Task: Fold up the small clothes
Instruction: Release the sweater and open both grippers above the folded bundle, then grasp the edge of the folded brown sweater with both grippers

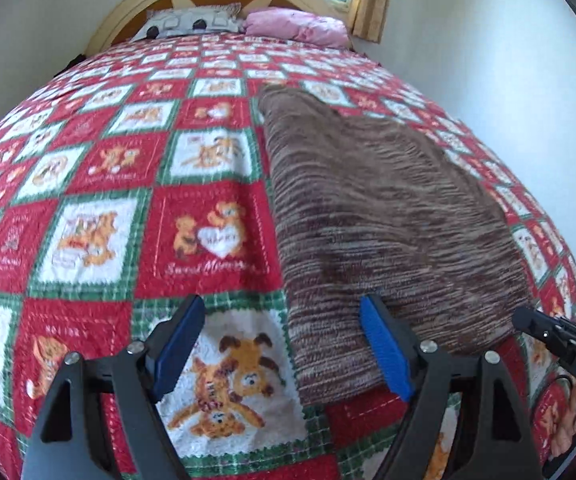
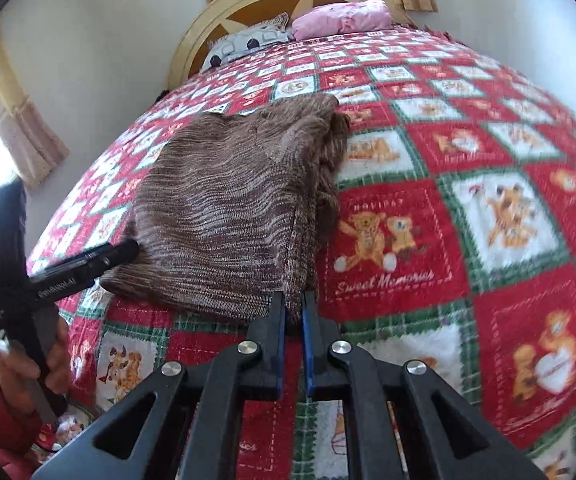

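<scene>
Bed: a red, green and white teddy-bear quilt (image 1: 100,184) fills both views, pillows up by the headboard.
Garment: the brown knit garment (image 1: 371,216) lies flat on the quilt, already doubled over by the look of it, with a thicker stacked edge along its right side in the right wrist view. Its near hem sits close to the foot of the bed.
Left gripper: the left gripper (image 1: 284,350) hangs above the garment's near left corner with its blue pads spread wide, one over the knit, the other over bare quilt. Nothing is pinched.
Right gripper: and the right gripper (image 2: 293,308) has its pads drawn together at the near right corner of the knit, and the fabric edge appears caught between them.
Step in hand: looks like gathering the near hem for the next fold, one corner secured, the other waiting.
Next move: I'd say the left one must drop, straddle its corner and close, then both lift evenly toward the far edge.
</scene>
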